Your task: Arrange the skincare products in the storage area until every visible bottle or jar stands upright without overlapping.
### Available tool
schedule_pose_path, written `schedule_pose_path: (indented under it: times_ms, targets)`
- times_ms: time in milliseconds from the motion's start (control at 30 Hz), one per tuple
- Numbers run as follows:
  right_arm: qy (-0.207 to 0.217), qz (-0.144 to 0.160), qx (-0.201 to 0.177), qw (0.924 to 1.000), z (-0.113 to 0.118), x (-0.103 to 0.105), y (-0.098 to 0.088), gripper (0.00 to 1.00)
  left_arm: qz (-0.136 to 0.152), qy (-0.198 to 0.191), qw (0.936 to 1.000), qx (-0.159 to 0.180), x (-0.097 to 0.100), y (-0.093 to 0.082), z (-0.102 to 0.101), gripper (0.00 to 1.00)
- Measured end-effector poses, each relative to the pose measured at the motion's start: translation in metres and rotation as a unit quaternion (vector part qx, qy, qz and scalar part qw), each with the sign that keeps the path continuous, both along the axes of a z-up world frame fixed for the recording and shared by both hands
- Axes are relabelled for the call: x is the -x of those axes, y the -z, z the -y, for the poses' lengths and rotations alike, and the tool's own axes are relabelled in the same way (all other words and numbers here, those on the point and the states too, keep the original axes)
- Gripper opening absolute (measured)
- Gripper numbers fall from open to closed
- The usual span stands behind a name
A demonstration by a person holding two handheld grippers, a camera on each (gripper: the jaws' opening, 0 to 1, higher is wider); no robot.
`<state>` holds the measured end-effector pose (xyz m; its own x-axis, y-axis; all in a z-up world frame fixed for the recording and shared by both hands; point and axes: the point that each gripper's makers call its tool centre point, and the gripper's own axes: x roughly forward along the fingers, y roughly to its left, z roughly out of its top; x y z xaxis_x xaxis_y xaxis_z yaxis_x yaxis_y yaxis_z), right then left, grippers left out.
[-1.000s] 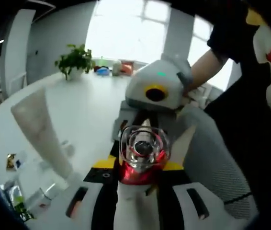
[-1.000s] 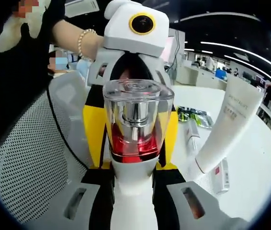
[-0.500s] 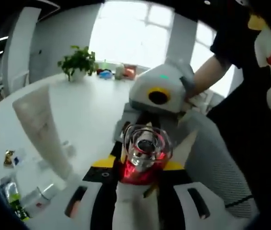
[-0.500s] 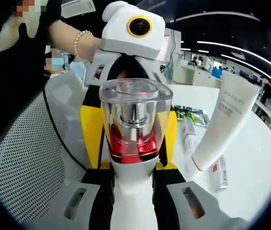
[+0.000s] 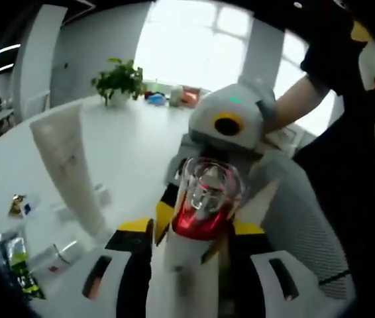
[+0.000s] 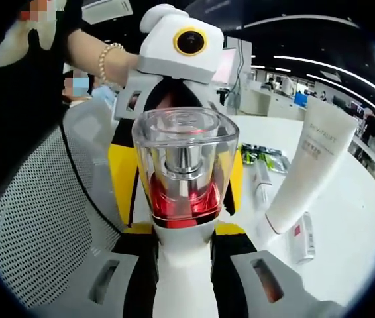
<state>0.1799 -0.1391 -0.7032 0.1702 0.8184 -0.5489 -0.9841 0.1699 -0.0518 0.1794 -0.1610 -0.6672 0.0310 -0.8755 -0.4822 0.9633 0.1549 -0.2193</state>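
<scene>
Bright office windows and a potted green plant [image 5: 120, 78] are backing a round white tabletop [image 5: 131, 152], where a tall white squeeze tube [image 6: 310, 169] is standing upright on its cap, seemingly already set as the task wants, with flat sachets and a small white stick-shaped product [image 6: 262, 180] lying near its foot. Between the two handheld tools, a bottle with a white body, a red band and a clear faceted cap over a silver collar [image 6: 186, 173] is being held in the air above the grey mesh back of a chair [image 6: 42, 218], off the tabletop's edge. The left tongs [image 5: 194, 245] are clenching the white body from one side, and the right tongs [image 6: 182, 265] are gripping it from the opposite side, so the two tools are facing each other with the bottle shared between them; this reads as a handover or a re-gripping, so the bottle can go down cap-up. Its clear cap is showing the silver pump inside, and the red part is glowing under the light. A person's bare forearm with a bead bracelet [image 6: 105, 56] is steadying the left tool.
</scene>
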Motion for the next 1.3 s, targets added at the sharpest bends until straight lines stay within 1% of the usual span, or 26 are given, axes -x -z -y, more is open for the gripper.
schedule_pose_path:
  times_ms: [100,300,500,600,700,900,967,1100,1233,1300]
  targets:
    - [0.002,0.000,0.002,1.0000,0.004,-0.004,0.000,0.29,-0.001,-0.016,0.9999,0.000,-0.002,0.000,-0.002,0.42]
    - [0.005,0.001,0.009,0.9999,0.015,-0.013,0.001,0.29,-0.008,-0.059,0.9982,0.004,-0.008,0.000,-0.016,0.46]
    - [0.013,0.002,0.015,0.9998,0.026,-0.022,0.001,0.29,-0.020,-0.105,0.9942,0.008,-0.011,0.005,-0.031,0.53]
    - [0.019,0.001,0.015,0.9997,0.032,-0.028,0.002,0.29,-0.021,-0.130,0.9913,0.002,-0.014,0.008,-0.039,0.59]
    - [0.022,0.001,0.016,0.9996,0.036,-0.034,0.002,0.29,-0.021,-0.148,0.9888,-0.003,-0.015,0.009,-0.045,0.62]
    - [0.025,0.001,0.019,0.9995,0.046,-0.052,0.002,0.29,-0.026,-0.185,0.9824,0.000,-0.016,0.009,-0.059,0.68]
    - [0.027,-0.001,0.017,0.9995,0.049,-0.059,0.001,0.29,-0.025,-0.203,0.9789,-0.007,-0.018,0.012,-0.065,0.72]
    - [0.027,-0.003,0.013,0.9995,0.052,-0.074,-0.001,0.29,-0.027,-0.239,0.9706,-0.006,-0.020,0.014,-0.076,0.80]
    - [0.023,-0.001,0.015,0.9996,0.053,-0.087,-0.003,0.29,-0.032,-0.258,0.9656,-0.010,-0.018,0.018,-0.089,0.83]
    - [0.021,0.001,0.016,0.9997,0.053,-0.092,-0.004,0.29,-0.035,-0.267,0.9631,-0.009,-0.017,0.017,-0.091,0.84]
